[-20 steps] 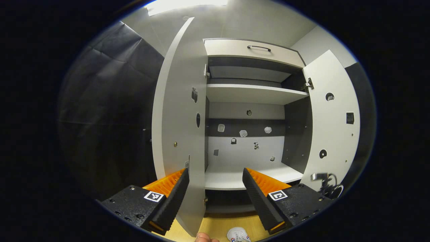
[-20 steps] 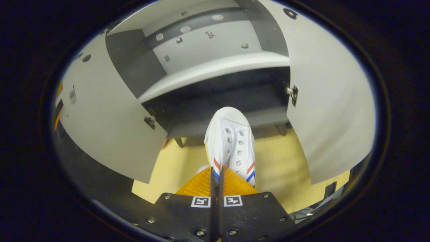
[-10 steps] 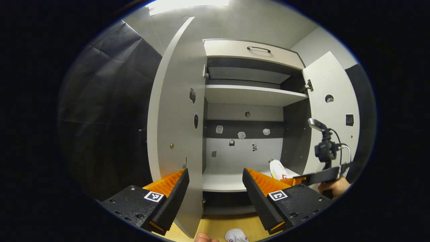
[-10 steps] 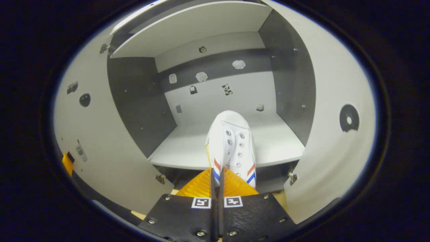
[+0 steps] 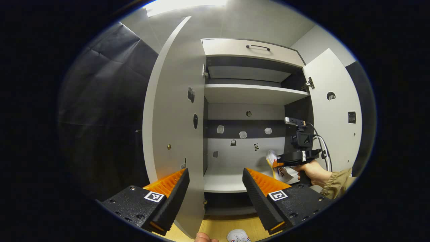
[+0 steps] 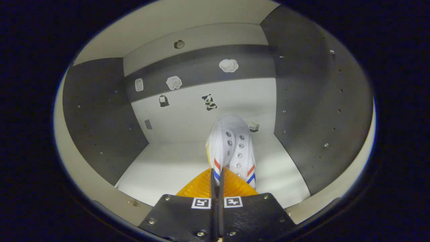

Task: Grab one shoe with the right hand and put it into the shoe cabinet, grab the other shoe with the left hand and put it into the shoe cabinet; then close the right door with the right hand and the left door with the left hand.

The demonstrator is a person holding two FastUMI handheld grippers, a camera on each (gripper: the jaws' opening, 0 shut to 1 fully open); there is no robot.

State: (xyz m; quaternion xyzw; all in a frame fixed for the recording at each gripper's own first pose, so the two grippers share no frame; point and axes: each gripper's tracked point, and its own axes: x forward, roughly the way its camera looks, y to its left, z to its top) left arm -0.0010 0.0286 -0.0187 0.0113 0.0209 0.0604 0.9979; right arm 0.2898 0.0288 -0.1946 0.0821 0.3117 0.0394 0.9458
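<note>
Now inside cabinet (image 6: 100, 111), shoe (image 6: 233, 148); heel seemingly hidden.

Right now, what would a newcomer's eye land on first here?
The white shoe with red and blue stripes, pinched in the right tongs and pointing toe-first into the shoe cabinet above its pale shelf. Next, in the left gripper view, the left tongs gaping open in front of the cabinet's open left door. The other shoe lies on the yellow floor below.
</note>
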